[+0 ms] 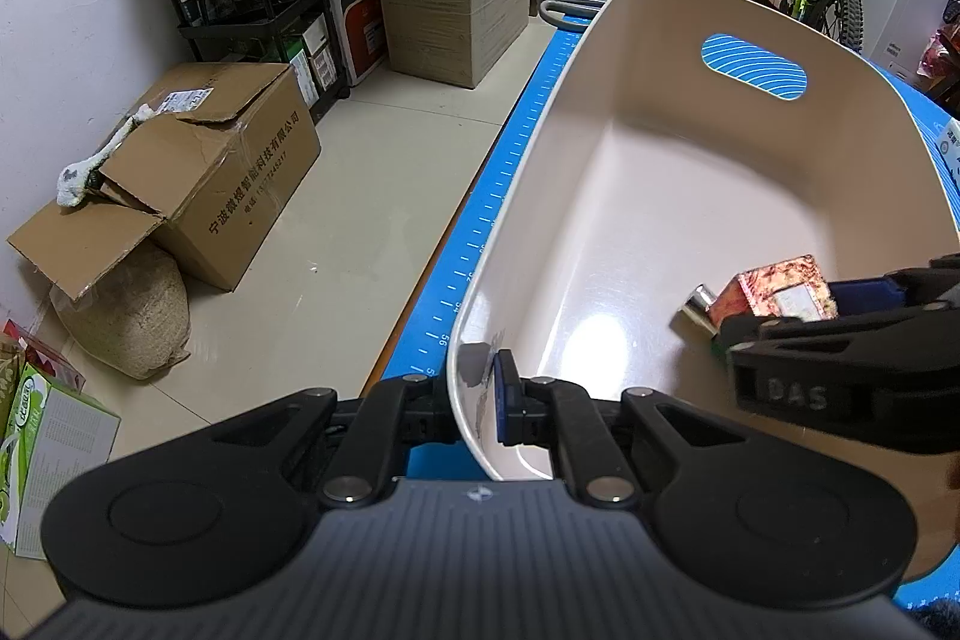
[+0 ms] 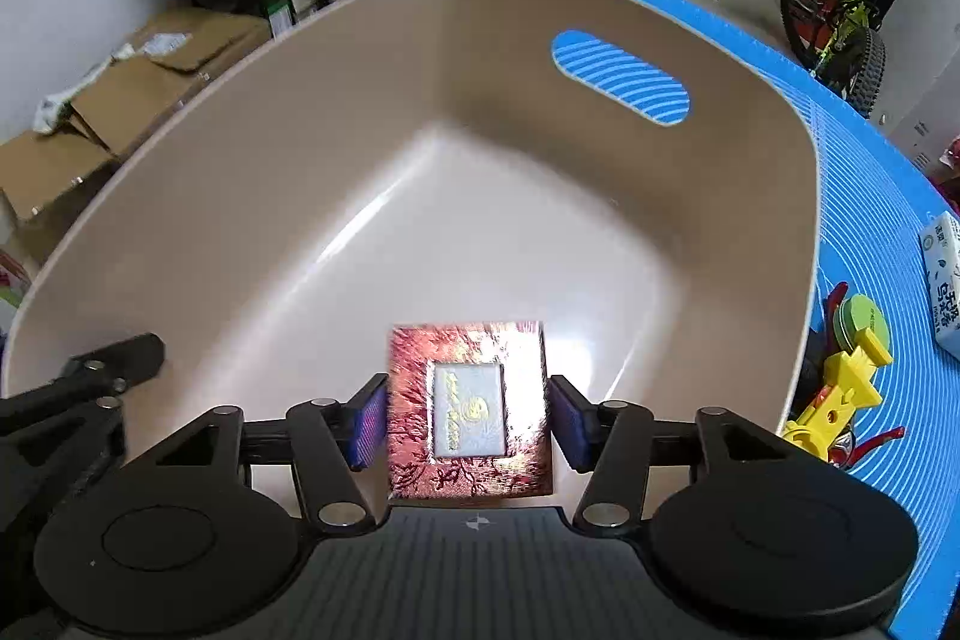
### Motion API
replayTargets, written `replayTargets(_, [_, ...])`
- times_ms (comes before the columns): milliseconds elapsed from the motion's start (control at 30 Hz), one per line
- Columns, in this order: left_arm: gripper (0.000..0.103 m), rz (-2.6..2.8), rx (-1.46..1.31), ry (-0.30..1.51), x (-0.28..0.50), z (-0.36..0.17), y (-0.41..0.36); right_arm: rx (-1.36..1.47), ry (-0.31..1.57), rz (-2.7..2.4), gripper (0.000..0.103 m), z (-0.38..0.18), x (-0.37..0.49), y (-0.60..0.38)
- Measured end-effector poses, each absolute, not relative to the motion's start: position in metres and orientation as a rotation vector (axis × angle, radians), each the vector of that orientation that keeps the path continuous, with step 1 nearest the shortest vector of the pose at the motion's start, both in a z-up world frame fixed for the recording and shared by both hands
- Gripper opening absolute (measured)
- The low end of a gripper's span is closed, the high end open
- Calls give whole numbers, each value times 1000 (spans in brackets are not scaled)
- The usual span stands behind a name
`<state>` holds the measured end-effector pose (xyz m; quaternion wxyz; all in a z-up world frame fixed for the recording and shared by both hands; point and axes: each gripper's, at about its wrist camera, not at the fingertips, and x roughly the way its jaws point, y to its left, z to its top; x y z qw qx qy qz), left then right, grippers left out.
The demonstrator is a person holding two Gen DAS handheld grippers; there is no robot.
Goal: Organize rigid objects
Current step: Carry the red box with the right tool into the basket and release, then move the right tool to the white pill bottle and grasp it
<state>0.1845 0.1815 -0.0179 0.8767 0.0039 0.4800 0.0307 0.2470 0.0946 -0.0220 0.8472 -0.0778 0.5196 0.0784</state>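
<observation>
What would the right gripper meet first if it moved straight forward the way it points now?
Probably the inner floor of the beige basin. The right gripper is closed on the red box and tilts down into the basin, with nothing else ahead. Depth is unclear, so the far wall is possible too.

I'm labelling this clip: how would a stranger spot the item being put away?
Find the big beige tub on the blue mat. Over its near end, the right hand-held gripper holds a small box. Shiny red foil with a pale centre label sets it apart.
</observation>
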Motion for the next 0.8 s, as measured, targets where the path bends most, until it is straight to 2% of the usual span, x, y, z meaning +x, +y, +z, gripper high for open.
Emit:
replayTargets(233, [12, 64, 6, 1002, 184, -18, 182, -111, 1007, 175, 69, 11, 231, 71])
replayTargets(500, [12, 65, 9, 1002, 185, -17, 182, -61, 931, 130, 66, 40, 217, 24])
replayTargets(600, [12, 65, 8, 1002, 185, -17, 182, -49, 902, 99, 70, 52, 213, 7])
replayTargets(800, [12, 65, 9, 1002, 185, -17, 182, -32, 884, 38, 70, 57, 205, -24])
